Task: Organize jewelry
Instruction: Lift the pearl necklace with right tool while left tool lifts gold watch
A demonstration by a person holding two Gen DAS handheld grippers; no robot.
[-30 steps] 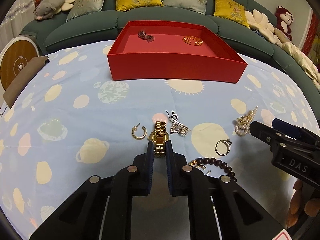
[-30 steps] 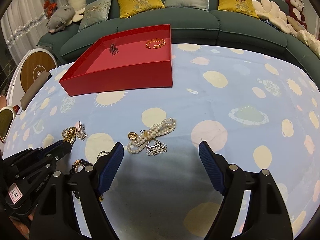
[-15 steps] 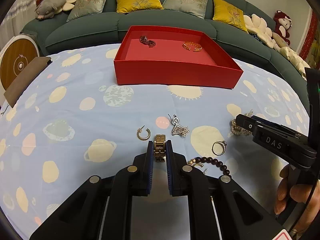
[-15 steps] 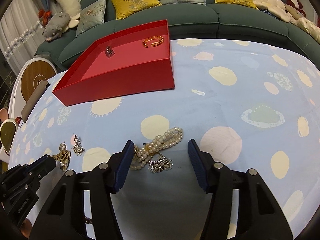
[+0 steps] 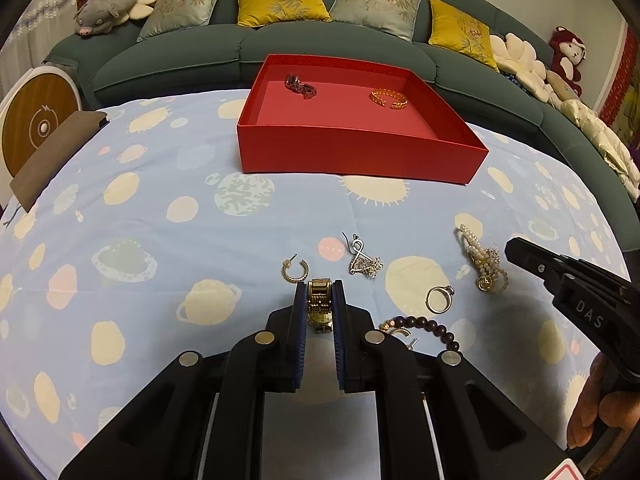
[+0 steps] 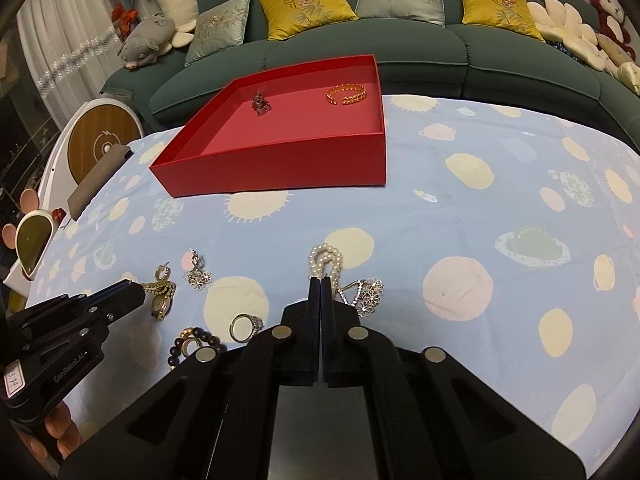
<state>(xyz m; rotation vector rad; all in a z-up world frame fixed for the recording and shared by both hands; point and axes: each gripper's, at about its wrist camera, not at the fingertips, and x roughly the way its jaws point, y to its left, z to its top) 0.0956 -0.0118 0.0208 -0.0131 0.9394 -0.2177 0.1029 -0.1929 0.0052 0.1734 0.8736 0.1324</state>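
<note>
Left jaws clamping gold watch [image 5: 319, 304], right jaws pinched on pearl bracelet [image 6: 326, 262]

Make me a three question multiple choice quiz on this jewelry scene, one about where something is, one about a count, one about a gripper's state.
1. Where is the gold bangle?
A. in the red tray
B. on the cloth beside the ring
C. on the sofa

2. How many pieces lie in the tray?
A. none
B. two
C. five

3. What is the left gripper doing?
A. open above the tray
B. shut on the watch
C. shut on the ring

Answers:
1. A, it lies on the tray's floor.
2. B, the bangle and a dark piece.
3. B, the watch sits between its fingers.
</note>
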